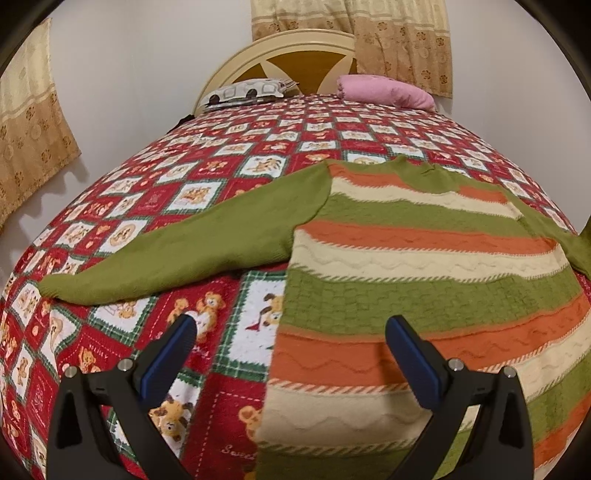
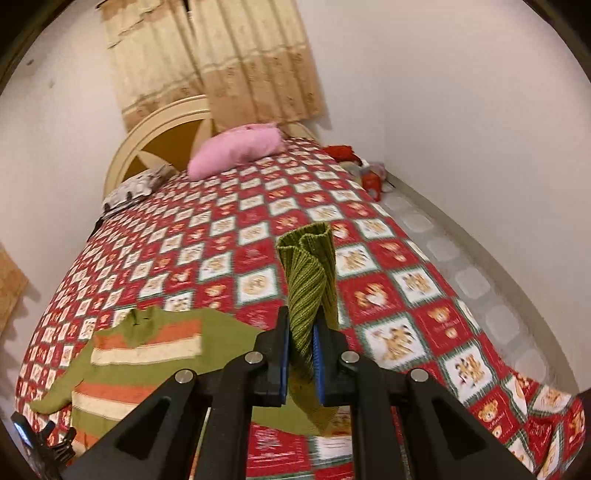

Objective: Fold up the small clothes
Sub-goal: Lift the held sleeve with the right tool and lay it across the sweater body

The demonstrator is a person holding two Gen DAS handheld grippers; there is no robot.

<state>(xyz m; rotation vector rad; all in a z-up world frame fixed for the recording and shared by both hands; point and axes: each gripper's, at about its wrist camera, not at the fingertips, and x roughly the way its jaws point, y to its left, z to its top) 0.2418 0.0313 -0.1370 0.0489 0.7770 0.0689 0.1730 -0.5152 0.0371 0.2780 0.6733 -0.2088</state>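
Jaws on sweater cuff (image 2: 308, 291); "Sweet" quilt (image 1: 232, 448)

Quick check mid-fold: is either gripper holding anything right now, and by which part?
The right gripper is shut on the sweater, pinching the ribbed green cuff of one sleeve. The left gripper is open, holding nothing.

One sweater (image 1: 424, 258), striped green, orange and cream, with two green sleeves: one sleeve (image 1: 177, 251) lies flat, the other sleeve (image 2: 314, 280) is held up. One bed (image 1: 221, 155) under one red checked quilt (image 2: 258, 229). Two pillows: one pink pillow (image 1: 384, 90) and one grey patterned pillow (image 1: 243, 92). One headboard (image 1: 295, 48). Two curtains in the left wrist view: one curtain (image 1: 369, 29) behind the headboard and one curtain (image 1: 29, 140) on the side wall. Two claws: the left claw (image 1: 291, 328) and the right claw (image 2: 301, 332). A small heap of red and white toys (image 2: 364, 170); their number is unclear.
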